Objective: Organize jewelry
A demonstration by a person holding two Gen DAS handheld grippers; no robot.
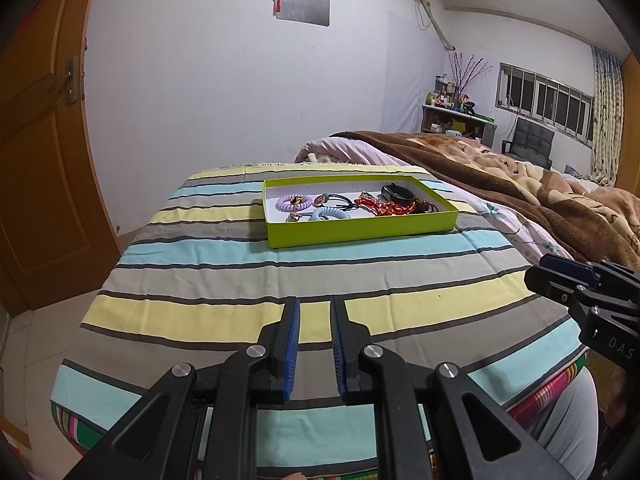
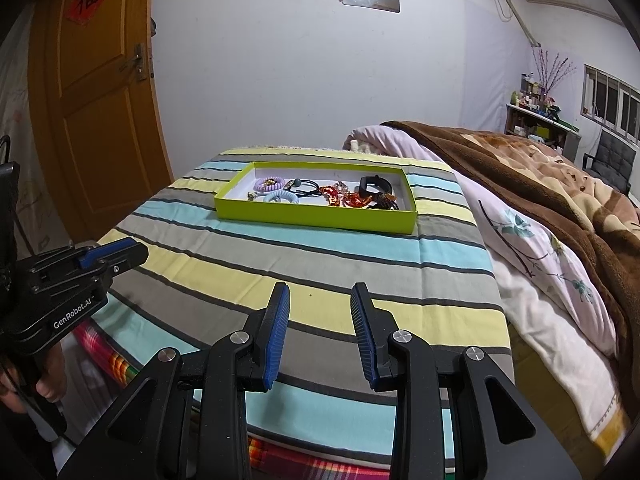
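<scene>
A lime-green shallow box sits on the striped cloth at the far end of the bed. Inside lie a purple coil hair tie, a light-blue coil tie, a black cord with beads, red ornaments and a black wristband. My left gripper is open and empty, well short of the box. My right gripper is open and empty, also short of it.
The striped cloth covers the bed's near part. A brown blanket and floral quilt lie to the right. A wooden door stands left. A shelf and chair are far right.
</scene>
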